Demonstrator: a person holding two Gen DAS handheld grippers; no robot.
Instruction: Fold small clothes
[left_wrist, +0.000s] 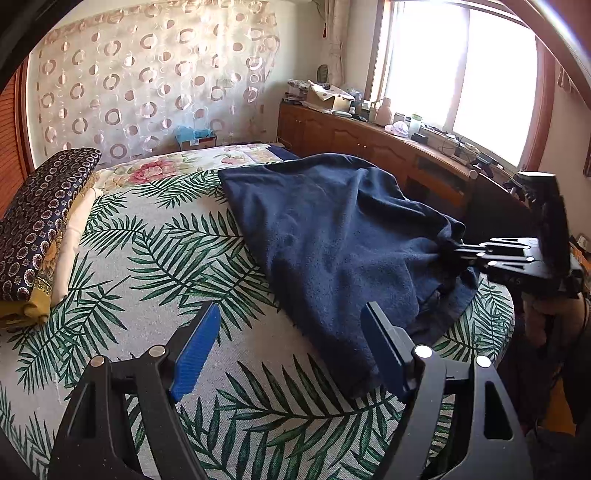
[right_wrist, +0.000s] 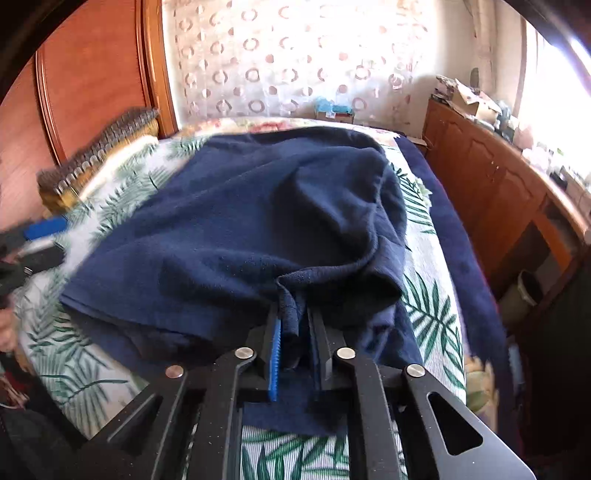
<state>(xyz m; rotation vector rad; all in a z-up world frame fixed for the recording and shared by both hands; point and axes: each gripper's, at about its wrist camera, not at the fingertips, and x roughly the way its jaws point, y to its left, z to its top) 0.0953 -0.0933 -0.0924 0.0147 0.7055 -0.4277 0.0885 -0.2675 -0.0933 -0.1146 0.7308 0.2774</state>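
Observation:
A dark navy fleece garment (left_wrist: 332, 236) lies rumpled on the leaf-print bed cover (left_wrist: 155, 258). My left gripper (left_wrist: 291, 332) is open and empty, hovering just above the cover at the garment's near left edge. My right gripper (left_wrist: 448, 251) comes in from the right and is shut on a bunched edge of the garment. In the right wrist view the garment (right_wrist: 258, 221) fills the middle, and my right gripper (right_wrist: 293, 314) pinches a fold of it between its blue pads. The left gripper (right_wrist: 44, 229) shows blurred at the far left.
Folded patterned cloths (left_wrist: 40, 229) are stacked at the bed's left. A wooden cabinet (left_wrist: 388, 147) with clutter runs along the right under a bright window. A wooden headboard (right_wrist: 92, 74) and a circle-print curtain (left_wrist: 155, 85) stand behind the bed.

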